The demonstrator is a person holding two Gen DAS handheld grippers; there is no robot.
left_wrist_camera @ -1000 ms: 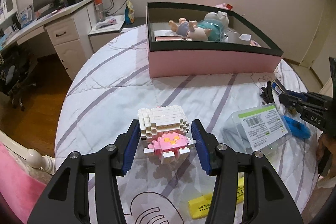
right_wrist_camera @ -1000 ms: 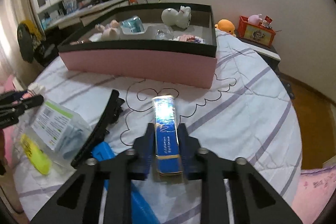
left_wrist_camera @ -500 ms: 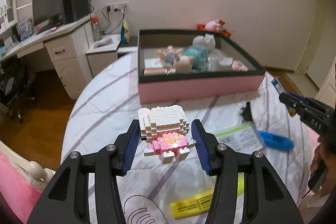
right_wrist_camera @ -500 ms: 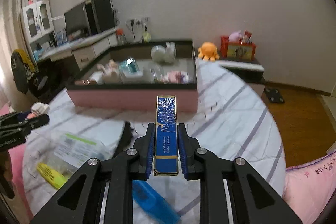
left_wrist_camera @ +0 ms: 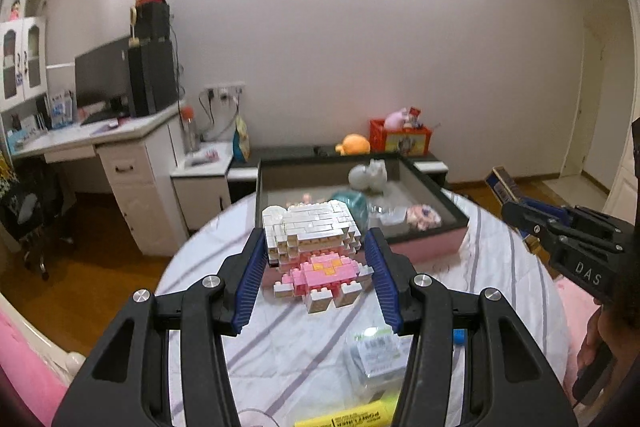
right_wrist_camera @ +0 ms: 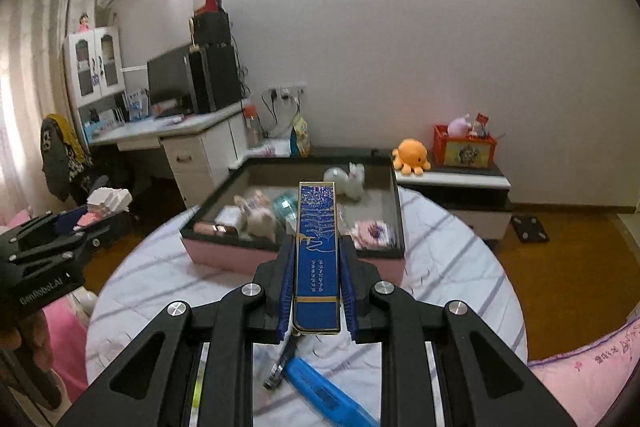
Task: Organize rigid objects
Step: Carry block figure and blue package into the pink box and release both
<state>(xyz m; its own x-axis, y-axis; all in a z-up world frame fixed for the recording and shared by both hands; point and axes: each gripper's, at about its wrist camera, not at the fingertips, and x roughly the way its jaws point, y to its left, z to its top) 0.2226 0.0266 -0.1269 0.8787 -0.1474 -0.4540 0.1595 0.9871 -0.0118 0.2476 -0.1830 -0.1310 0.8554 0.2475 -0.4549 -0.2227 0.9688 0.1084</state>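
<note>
While several toys already lie inside the pink box (left_wrist_camera: 424, 247) at the far edge of the bed (left_wrist_camera: 500, 267), both hands carry more. The left gripper (left_wrist_camera: 316, 267) is clamped on a white-and-pink brick figure (left_wrist_camera: 312, 247), held above the bed short of the box. The right gripper (right_wrist_camera: 316, 283) pinches a slim blue case (right_wrist_camera: 317, 247), likewise raised. Still left on the quilt near its front edge: a clear packet (left_wrist_camera: 376, 355), a yellow bar (left_wrist_camera: 352, 417) and a blue tool (right_wrist_camera: 328, 393).
</note>
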